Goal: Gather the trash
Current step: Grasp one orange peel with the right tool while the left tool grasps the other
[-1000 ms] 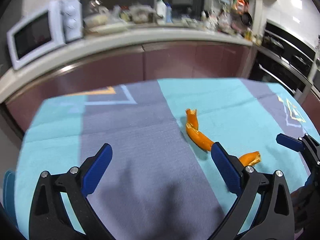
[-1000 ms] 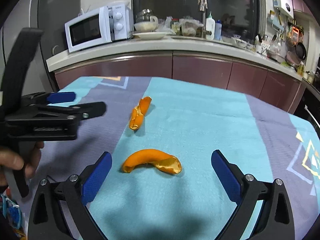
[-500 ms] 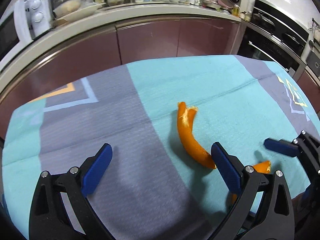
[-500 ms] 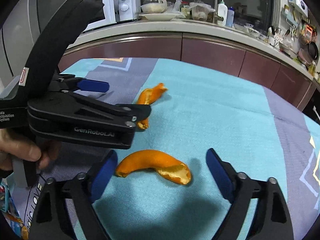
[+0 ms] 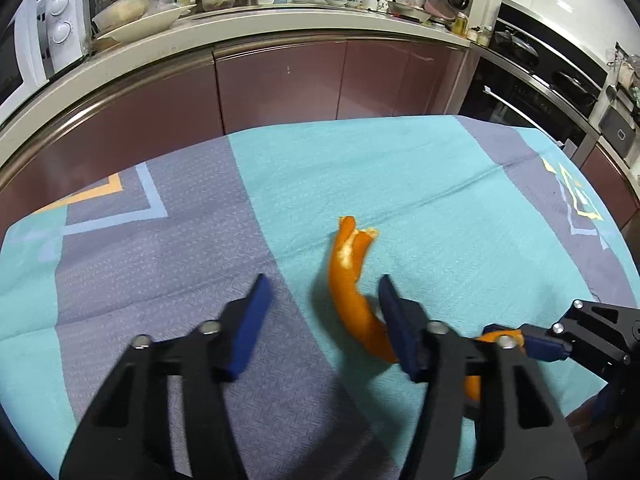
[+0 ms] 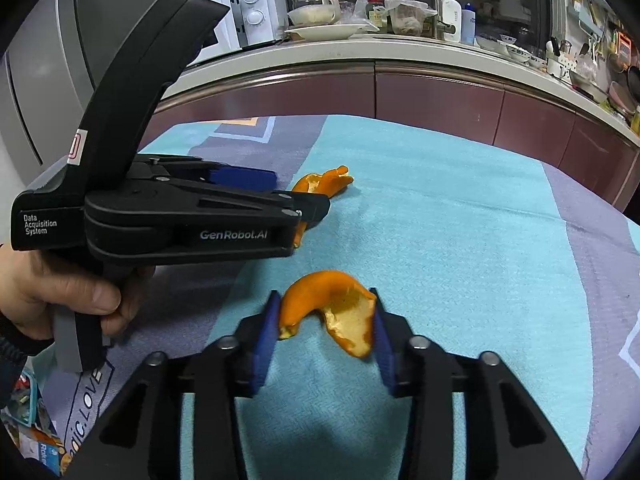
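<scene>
Two orange peels lie on the teal and grey tablecloth (image 5: 420, 184). The long curved peel (image 5: 348, 292) sits between the fingers of my left gripper (image 5: 323, 284). The jaws are closing; the right pad is at the peel and the left pad is still clear of it. In the right wrist view, my right gripper (image 6: 324, 296) is closing on the shorter arched peel (image 6: 332, 304), and both blue pads touch its ends. The left gripper (image 6: 312, 204) hangs over the long peel (image 6: 320, 180) there. The right gripper (image 5: 548, 348) and its peel (image 5: 500, 336) show at the lower right.
A hand (image 6: 60, 300) holds the left gripper's handle. Behind the table runs a counter (image 5: 280, 20) with maroon cabinets, a microwave (image 6: 248, 8), dishes and bottles. Ovens (image 5: 540, 80) stand at the right. Coloured packaging (image 6: 28, 420) lies beside the table's near left edge.
Both grippers' jaws have narrowed. The left gripper moved forward and down over the long peel. The right pads came in against the shorter peel, which now arches up.
</scene>
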Action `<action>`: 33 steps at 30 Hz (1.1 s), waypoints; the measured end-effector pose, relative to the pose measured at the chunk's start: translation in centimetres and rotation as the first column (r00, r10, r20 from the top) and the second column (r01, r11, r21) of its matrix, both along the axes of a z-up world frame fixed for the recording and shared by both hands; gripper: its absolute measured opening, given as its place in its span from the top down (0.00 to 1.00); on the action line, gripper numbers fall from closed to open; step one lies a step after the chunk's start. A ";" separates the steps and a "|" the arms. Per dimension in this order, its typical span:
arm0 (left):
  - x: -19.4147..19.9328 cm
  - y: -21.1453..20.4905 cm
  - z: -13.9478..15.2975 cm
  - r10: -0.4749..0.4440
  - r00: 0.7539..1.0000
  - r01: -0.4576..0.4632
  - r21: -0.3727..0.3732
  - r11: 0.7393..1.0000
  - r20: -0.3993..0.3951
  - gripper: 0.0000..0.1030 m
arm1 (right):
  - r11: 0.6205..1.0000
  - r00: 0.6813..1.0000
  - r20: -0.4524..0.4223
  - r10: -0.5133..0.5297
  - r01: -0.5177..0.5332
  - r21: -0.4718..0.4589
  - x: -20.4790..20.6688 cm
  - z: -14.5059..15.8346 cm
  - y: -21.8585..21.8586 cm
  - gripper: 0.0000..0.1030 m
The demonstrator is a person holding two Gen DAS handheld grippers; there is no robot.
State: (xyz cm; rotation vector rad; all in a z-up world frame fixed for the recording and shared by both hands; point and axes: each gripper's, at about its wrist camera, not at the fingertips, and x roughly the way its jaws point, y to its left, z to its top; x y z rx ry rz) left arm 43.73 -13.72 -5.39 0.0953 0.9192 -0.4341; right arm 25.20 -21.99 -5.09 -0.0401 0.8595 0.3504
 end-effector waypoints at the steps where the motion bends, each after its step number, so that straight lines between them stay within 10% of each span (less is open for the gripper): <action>1: -0.2 0.1 0.0 -0.006 1.000 0.006 -0.004 1.000 0.000 0.66 | 1.000 1.000 0.000 0.001 -0.001 0.003 0.0 0.0 -0.1 0.69; 5: -1.0 -0.4 -0.2 -0.038 0.999 0.037 -0.039 0.999 -0.019 0.85 | 1.000 1.000 0.002 0.004 -0.004 0.016 -0.4 0.1 -0.2 0.75; 19: -5.6 2.2 1.5 0.008 0.999 -0.005 -0.077 0.997 0.036 0.87 | 0.999 1.000 0.026 -0.005 0.004 0.054 -2.1 0.7 -0.7 0.83; 33: -19.1 9.1 6.3 0.136 0.974 -0.112 -0.138 0.984 0.180 0.87 | 0.992 0.992 0.126 0.004 -0.020 0.122 -7.8 3.8 -0.1 0.83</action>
